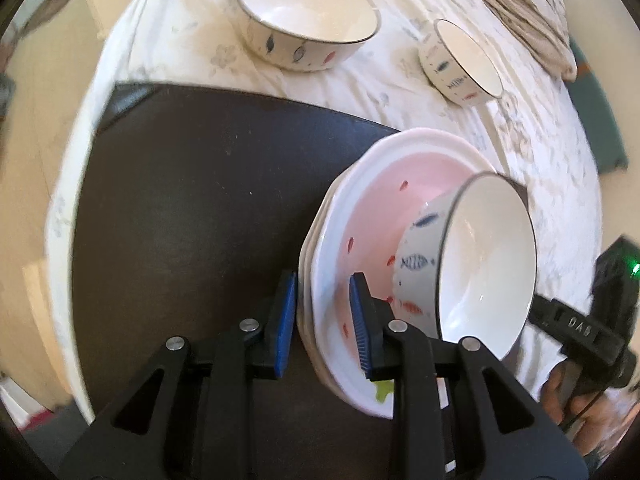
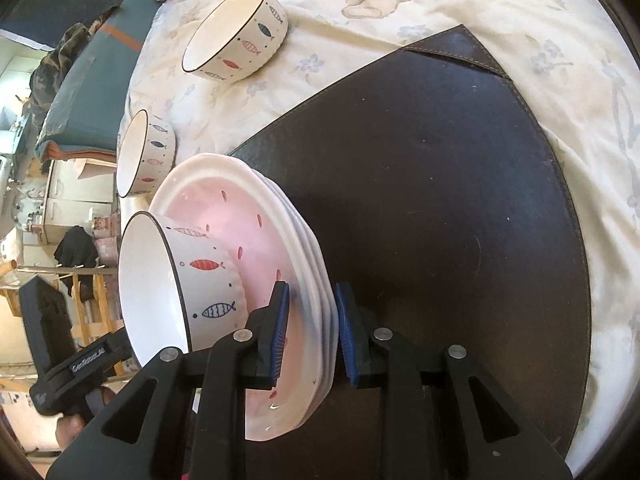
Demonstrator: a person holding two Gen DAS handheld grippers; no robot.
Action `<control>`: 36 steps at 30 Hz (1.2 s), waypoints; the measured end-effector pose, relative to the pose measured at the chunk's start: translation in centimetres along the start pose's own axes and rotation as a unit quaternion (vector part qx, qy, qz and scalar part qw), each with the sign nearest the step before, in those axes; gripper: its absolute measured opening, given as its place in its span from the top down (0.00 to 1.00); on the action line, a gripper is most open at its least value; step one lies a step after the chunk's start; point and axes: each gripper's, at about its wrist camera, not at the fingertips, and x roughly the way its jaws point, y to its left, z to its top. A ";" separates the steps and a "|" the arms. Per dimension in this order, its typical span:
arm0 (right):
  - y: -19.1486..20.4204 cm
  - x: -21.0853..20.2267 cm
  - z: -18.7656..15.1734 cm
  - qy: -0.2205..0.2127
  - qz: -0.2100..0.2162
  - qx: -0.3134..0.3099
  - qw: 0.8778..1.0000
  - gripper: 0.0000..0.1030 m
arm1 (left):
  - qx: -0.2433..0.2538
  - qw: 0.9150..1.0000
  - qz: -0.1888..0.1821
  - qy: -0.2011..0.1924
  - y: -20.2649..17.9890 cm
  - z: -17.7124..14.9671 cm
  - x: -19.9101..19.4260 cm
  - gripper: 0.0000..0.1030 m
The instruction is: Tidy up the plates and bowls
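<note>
A stack of white plates with a pink middle (image 1: 372, 184) (image 2: 240, 216) stands at the edge of a dark brown mat (image 1: 192, 200) (image 2: 440, 200). A white bowl with fish drawings (image 1: 480, 264) (image 2: 152, 288) sits on top of the stack. My left gripper (image 1: 324, 292) straddles the stack's near rim, with a thin gap beside its outer pad. On the opposite rim, the pads of my right gripper (image 2: 312, 292) press on the top and underside of the stack. Two more fish bowls, one large (image 1: 308, 16) (image 2: 236, 28) and one small (image 1: 464, 60) (image 2: 144, 152), stand on the cloth beyond.
A cream floral cloth (image 1: 360, 88) (image 2: 400, 0) covers the table under the mat. A folded striped fabric (image 1: 520, 12) lies at the far edge. The other gripper's black body and a hand show at each view's side (image 1: 580, 328) (image 2: 80, 364). Furniture stands off the table's edge (image 2: 60, 200).
</note>
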 end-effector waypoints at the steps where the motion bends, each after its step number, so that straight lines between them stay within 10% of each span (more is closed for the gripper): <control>1: 0.7 0.1 0.0 -0.002 -0.009 -0.010 1.000 0.74 | 0.009 1.000 0.014 -0.006 -0.1 -0.2 -0.4 0.61; 4: 1.4 -1.1 -0.6 -0.017 -0.029 -0.033 0.999 0.67 | 0.026 0.996 0.070 -0.043 0.0 -1.1 -2.0 0.35; 7: 1.4 -2.8 -1.7 -0.045 -0.032 -0.034 0.998 0.29 | 0.025 0.994 0.087 -0.060 0.7 -1.7 -3.0 0.30; 21: 5.5 -11.6 -6.5 -0.109 -0.004 -0.010 0.994 0.03 | -0.008 0.988 0.049 -0.149 0.8 -4.4 -11.8 0.30; 36: 8.8 -11.8 1.2 -0.144 -0.028 -0.074 0.986 0.03 | -0.007 0.988 0.055 -0.144 -2.1 2.1 -11.9 0.30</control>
